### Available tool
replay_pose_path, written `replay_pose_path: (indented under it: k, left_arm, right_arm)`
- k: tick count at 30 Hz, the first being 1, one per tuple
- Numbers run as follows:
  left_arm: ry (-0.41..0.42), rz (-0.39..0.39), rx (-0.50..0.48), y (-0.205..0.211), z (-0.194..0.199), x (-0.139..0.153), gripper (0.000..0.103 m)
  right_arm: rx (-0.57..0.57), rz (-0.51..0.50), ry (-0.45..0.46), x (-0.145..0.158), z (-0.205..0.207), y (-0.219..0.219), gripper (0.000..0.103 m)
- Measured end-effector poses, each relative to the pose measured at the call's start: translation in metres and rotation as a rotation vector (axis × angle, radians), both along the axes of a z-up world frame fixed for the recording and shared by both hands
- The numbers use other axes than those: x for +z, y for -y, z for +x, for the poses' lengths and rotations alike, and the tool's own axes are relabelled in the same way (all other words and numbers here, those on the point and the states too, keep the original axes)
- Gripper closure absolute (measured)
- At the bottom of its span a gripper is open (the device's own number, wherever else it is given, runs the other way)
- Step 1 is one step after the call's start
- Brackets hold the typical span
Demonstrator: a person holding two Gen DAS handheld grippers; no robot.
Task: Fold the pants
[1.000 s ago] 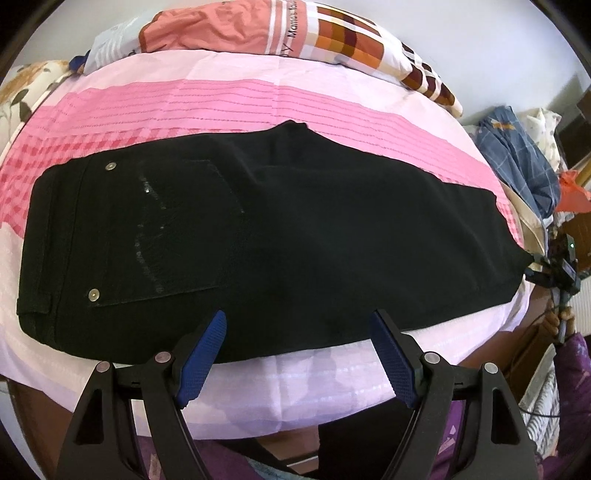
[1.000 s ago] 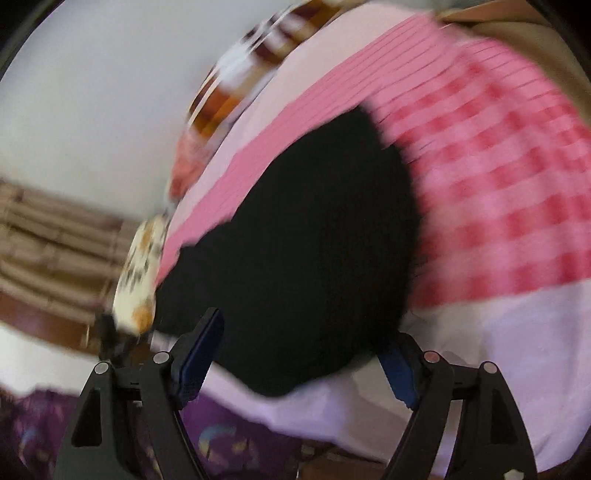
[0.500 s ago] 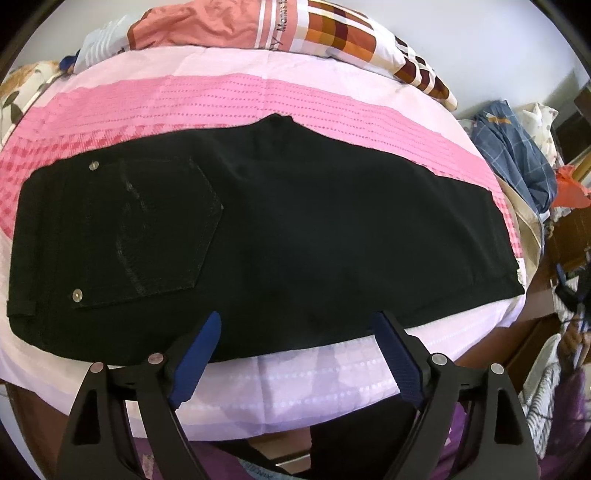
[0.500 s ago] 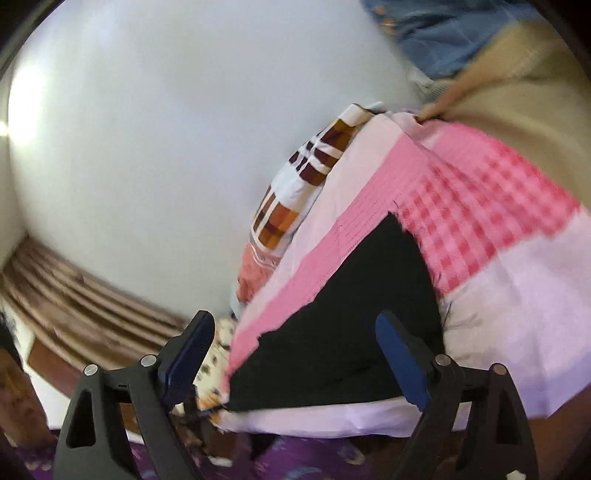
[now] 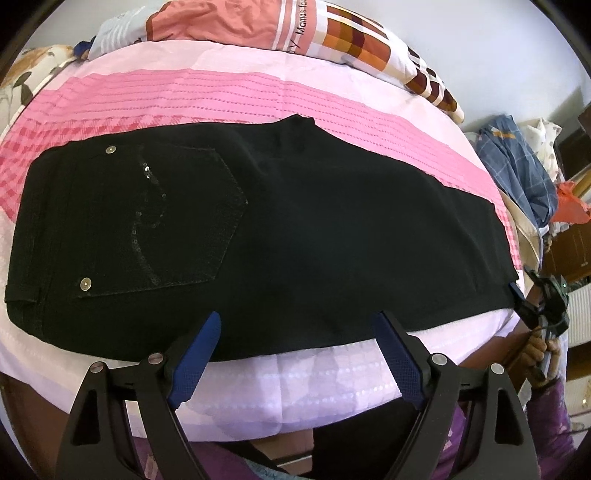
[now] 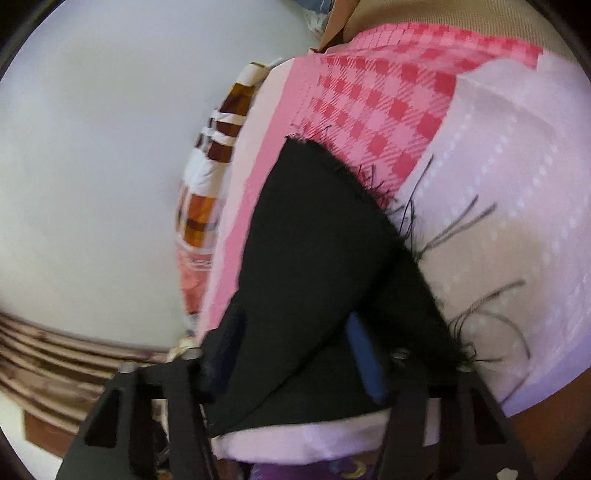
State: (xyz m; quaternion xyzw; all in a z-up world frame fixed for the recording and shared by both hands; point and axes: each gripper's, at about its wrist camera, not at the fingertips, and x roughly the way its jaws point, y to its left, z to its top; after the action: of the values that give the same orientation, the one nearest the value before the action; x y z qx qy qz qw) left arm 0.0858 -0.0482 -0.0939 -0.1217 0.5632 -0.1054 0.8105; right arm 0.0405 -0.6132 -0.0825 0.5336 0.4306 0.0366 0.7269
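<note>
Near edge, left gripper (image 5: 295, 347): hovering over the bed's front edge – jaws wide apart, nothing between them, blue pads above the lower seam of the pants.
Right gripper (image 6: 295, 354): at the leg end – jaws closing, frayed hem corner of the pants lying between the blue pads; whether they press yet, cannot tell.
Pants (image 5: 280, 236): black, folded lengthwise, flat across the bedsheet (image 5: 221, 92); waistband at left, hem at right.
Back pocket (image 5: 177, 218): facing up, sequin trim, two metal rivets.
Hem (image 6: 354, 173): raw edge – loose threads spread over the sheet.
Beyond pants: patterned quilt (image 5: 332, 33) along the far edge.
Far right: heap of clothes (image 5: 517, 158) beside the bed.
</note>
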Motion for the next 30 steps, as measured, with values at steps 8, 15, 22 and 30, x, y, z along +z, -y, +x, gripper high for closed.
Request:
replay_pose_path:
  k: [8,15,22,30]
  left_arm:
    - [-0.023,-0.029,0.010,-0.004,-0.001,-0.007,0.018]
    - [-0.002,-0.014,0.042,-0.019,-0.003,-0.002,0.018]
    - [-0.020,-0.041,0.119,-0.046,-0.003,-0.008,0.018]
    - [0.007,0.003,0.102,-0.050,-0.005,-0.006,0.018]
  right_arm:
    - [-0.042,-0.109,-0.091,0.004,0.007,-0.014,0.097]
    - [-0.088,-0.097,-0.071,0.030,-0.024,-0.020,0.098]
    - [-0.124,-0.097,-0.134,0.025,-0.044,-0.013,0.098]
    - [-0.202,-0.063,-0.173,0.005,-0.056,-0.005,0.098]
